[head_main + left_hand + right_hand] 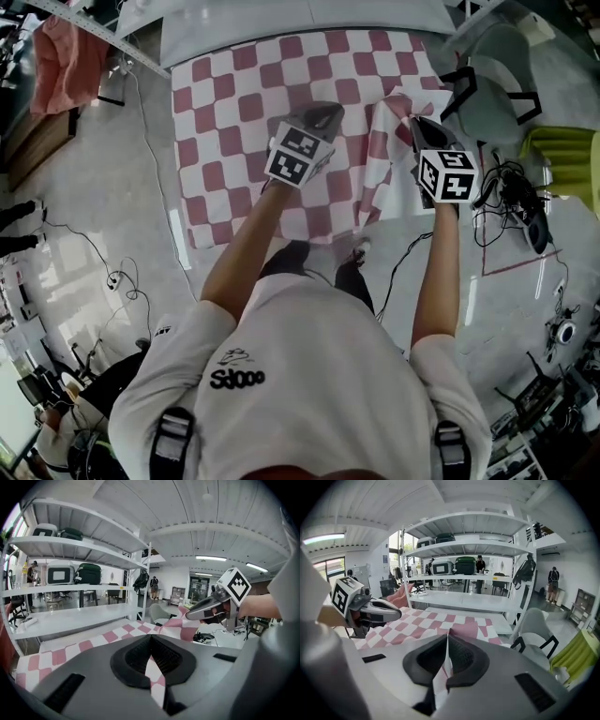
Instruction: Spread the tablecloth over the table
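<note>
- Tablecloth (234, 112): thin, soft fabric in a pink-and-white check. Most of it lies flat on the table (206, 42), and its near edge hangs down over the table's front.
- The cloth's right part is pulled up off the top into a creased peak. Loose folds drop from that peak towards the near edge.
- Left gripper (330, 112): a smooth grey plastic shell with black ribbed pads and a cube of black-and-white square markers. It hangs over the middle of the cloth. Its jaws are pressed together on a narrow pinch of the checked fabric, which runs as a strip between the pads in the left gripper view.
- Right gripper (412, 122): the same build. Its jaws are closed tight on the top of the raised peak, and the right gripper view shows a thin fold of the cloth caught between the pads.
- The two grippers are level with each other and well apart, with slack cloth between them.
- A white metal shelving rack (464, 550) stands beyond the table, carrying rounded dark and light cases.
- A chair (497, 75) with a grey moulded shell and black legs stands to the right of the table.
- Black cables (511, 202) lie tangled on the glossy pale floor (94, 234).
</note>
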A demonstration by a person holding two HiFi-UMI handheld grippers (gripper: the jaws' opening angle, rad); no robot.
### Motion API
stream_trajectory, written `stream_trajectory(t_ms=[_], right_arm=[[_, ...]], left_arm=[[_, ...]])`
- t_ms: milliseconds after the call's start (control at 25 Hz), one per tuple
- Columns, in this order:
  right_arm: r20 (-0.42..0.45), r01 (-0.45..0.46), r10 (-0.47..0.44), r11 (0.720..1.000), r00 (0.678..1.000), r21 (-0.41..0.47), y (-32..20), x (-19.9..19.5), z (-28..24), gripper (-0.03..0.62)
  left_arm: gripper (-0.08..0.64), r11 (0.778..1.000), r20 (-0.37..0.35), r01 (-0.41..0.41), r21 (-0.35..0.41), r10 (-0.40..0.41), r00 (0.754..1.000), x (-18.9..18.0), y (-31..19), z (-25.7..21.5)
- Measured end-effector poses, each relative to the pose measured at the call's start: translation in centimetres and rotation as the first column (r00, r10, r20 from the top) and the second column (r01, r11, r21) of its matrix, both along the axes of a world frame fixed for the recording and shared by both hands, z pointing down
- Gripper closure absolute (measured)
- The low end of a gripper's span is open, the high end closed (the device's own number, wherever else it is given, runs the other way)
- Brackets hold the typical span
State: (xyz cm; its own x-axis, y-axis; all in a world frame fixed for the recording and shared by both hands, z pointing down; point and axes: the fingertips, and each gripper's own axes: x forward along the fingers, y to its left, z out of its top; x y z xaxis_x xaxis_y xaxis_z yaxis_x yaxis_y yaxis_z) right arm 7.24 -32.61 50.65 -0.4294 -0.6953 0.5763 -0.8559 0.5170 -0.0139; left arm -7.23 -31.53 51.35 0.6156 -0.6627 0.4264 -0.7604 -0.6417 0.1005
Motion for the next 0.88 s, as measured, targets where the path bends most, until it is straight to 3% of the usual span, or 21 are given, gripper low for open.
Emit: stream_trajectory(t_ms=[240, 400, 560, 880], right_arm=[[-0.008, -0.042, 0.043, 0.998, 0.999, 0.052, 2.5, 5.1, -1.2, 0.568], [0.011, -0.081, 0.081, 0.994, 0.997, 0.076, 4.5, 9.0, -2.2, 0.568], [0.046, -0.123, 0.119, 0.987, 0.992, 0.1, 6.8, 12.9, -3.1, 0.568], [0.075, -0.202, 0.196, 0.976, 0.978, 0.083, 11.5, 19.8, -2.4, 0.568]], left_arm=[[0.535, 1.0, 0.004, -0.008, -0.008, 0.008, 1.0, 4.6, 1.3, -0.3], [0.535, 0.999, -0.024, -0.035, 0.008, 0.035, 0.999, 7.8, 2.7, -1.0], [0.535, 0.998, -0.005, -0.065, 0.019, 0.065, 0.998, 10.2, 4.2, -1.0], [0.535, 0.996, 0.027, -0.086, -0.002, 0.086, 0.996, 13.9, 6.9, 0.4]])
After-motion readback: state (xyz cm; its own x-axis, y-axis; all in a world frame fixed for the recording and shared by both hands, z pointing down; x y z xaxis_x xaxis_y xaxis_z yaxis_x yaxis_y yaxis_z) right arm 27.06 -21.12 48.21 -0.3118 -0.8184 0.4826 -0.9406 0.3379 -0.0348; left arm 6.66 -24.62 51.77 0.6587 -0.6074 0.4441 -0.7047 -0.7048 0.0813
